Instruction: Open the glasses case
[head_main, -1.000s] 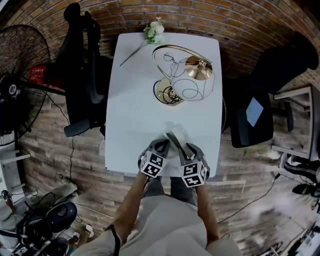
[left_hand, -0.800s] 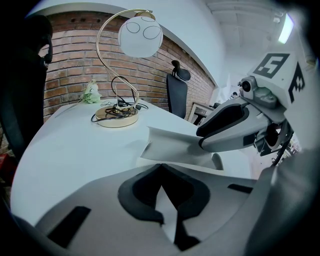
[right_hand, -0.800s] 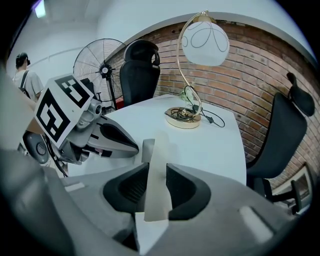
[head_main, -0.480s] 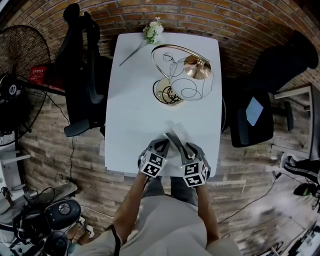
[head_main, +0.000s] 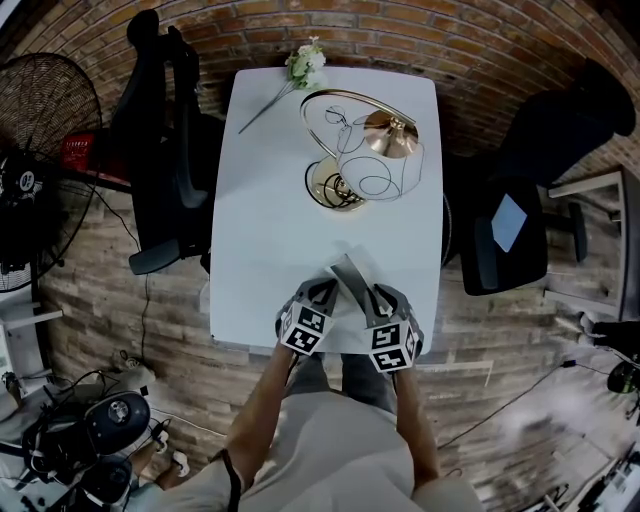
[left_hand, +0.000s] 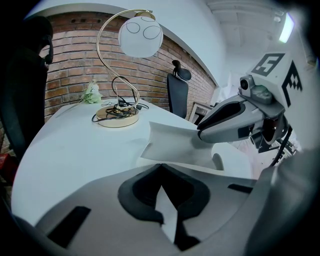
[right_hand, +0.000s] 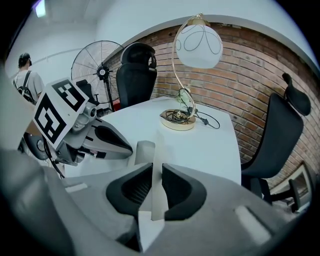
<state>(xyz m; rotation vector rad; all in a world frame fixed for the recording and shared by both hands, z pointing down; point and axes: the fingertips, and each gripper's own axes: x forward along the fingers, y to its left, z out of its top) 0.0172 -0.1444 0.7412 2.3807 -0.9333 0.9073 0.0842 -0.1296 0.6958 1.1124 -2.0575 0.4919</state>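
The glasses case (head_main: 350, 276) is a pale grey, flat-folding case at the near edge of the white table (head_main: 260, 200), with one flap (left_hand: 175, 142) raised. My left gripper (head_main: 322, 290) is shut on the case's near left edge; a white sliver of it shows between the pads (left_hand: 161, 172). My right gripper (head_main: 372, 296) takes the case from the right. Its jaws are closing, and the thin upright flap (right_hand: 158, 150) fills the gap between its pads (right_hand: 156, 172). Each gripper shows in the other's view, the right one (left_hand: 202, 132) and the left one (right_hand: 127, 147).
A gold desk lamp (head_main: 360, 150) with a white globe shade and coiled cord stands mid-table. A white flower sprig (head_main: 305, 62) lies at the far edge. Black office chairs (head_main: 170, 150) (head_main: 520, 230) flank the table, with a fan (head_main: 40, 110) at left. A person (right_hand: 22, 75) stands far off.
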